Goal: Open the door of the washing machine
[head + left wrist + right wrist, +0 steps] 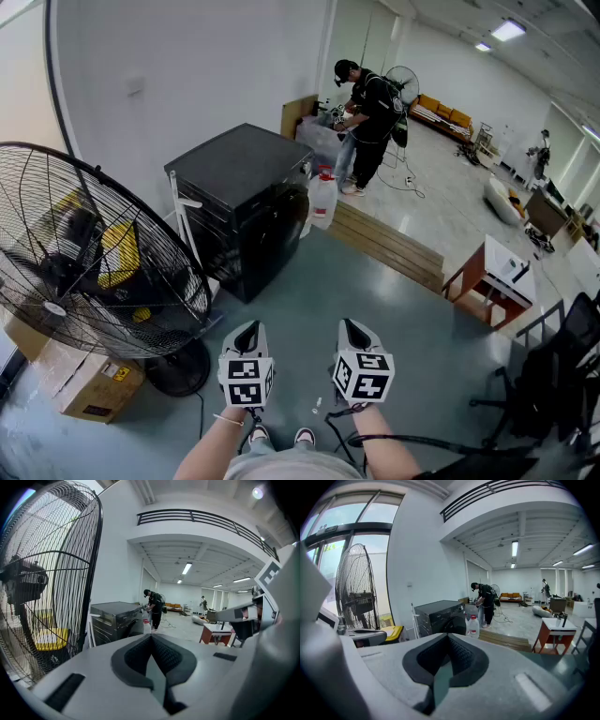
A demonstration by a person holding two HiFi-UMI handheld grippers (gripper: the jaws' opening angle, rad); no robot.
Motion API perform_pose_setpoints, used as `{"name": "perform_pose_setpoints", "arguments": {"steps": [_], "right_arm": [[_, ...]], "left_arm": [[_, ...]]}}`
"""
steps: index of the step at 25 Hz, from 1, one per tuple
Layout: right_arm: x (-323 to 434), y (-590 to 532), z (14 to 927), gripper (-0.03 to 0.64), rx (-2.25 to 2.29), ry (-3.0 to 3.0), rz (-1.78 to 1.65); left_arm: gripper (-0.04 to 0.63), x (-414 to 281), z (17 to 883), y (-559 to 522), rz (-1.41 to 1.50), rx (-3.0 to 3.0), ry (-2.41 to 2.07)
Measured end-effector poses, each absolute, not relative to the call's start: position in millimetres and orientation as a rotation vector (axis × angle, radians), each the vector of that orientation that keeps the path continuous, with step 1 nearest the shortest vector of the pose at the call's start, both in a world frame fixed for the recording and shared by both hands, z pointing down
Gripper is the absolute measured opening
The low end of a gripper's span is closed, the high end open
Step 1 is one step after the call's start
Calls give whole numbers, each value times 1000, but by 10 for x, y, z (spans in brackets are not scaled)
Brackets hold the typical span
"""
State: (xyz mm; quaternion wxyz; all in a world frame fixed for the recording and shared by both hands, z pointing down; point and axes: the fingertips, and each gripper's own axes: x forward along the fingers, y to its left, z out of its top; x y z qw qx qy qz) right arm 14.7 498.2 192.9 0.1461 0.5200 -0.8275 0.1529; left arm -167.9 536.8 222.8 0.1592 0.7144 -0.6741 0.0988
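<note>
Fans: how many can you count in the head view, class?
2. One large black fan stands at the left, near the washing machine; a smaller fan is far back, behind the standing person. More may be hidden.

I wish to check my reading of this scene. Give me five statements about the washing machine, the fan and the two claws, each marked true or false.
1. The washing machine has its door shut. True.
2. The left claw grips the door. False: it is shut on nothing, well short of the machine.
3. The fan stands left of the machine in the head view. True.
4. The right claw is wide open. False: its jaws are together, empty.
5. The plastic jug lies on top of the machine. False: it stands on the floor beside it.
</note>
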Motion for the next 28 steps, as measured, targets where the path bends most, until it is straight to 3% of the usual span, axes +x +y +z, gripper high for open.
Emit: {"name": "perform_pose_setpoints", "arguments": {"steps": [15, 28], "right_arm": [[-108, 4855, 1937, 5, 1563, -2374, 476], [211, 4781, 2218, 5, 1681, -2262, 591]], "left_arm": [[-3, -1807, 2280, 5176, 317, 2132, -1845], [-3, -1720, 2452, 4928, 358, 2153, -1786]]}}
